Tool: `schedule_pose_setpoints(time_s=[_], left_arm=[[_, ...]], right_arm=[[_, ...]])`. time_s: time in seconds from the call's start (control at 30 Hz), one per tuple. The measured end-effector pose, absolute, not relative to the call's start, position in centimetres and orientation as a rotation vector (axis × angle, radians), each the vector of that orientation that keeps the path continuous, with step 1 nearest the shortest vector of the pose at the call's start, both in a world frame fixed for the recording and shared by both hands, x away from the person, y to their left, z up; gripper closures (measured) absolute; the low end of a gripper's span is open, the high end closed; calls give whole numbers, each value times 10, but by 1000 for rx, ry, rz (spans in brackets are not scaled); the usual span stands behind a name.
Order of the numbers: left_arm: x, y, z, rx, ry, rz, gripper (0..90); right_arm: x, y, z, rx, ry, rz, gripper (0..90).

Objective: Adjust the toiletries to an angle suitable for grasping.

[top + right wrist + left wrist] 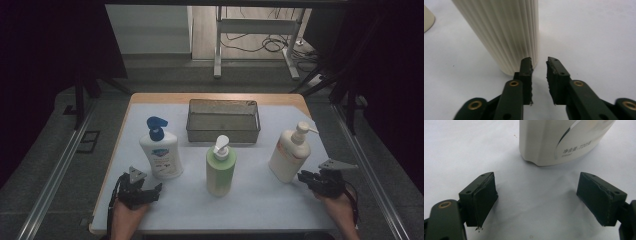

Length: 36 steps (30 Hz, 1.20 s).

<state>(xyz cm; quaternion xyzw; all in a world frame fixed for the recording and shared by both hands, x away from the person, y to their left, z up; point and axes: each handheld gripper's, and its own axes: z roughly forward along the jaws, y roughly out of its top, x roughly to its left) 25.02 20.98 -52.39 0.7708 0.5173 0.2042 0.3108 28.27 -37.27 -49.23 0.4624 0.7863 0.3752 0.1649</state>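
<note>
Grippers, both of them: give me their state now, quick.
Left gripper: open wide, holding nothing; the blue-pump bottle stands just ahead of its jaws.
Right gripper: open by a narrow gap, holding nothing; the ribbed cream bottle stands beside its tips.

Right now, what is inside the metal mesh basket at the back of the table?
The mesh basket looks empty in the high view: just its bare mesh floor. Its near wall hides the front strip of the floor, so something small lying there cannot be ruled out.

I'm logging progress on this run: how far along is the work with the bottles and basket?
Nothing looks done: the wire basket holds no bottle and all three stand upright on the table. In hand: the right gripper, slightly open, nears the cream bottle; the left gripper, wide open, faces the blue-pump bottle. Grasping remains.
</note>
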Motion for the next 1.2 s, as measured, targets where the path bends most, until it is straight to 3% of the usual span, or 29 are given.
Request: schedule_pose_setpoints(time_s=[0.87,1.2], left_arm=[[250,210,-524,2035,1366,539,161],[250,210,-524,2034,1366,539,161]], right_arm=[[254,-358,-460,1240,2249,1074,371],[252,-351,-446,1210,2240,1088,311]])
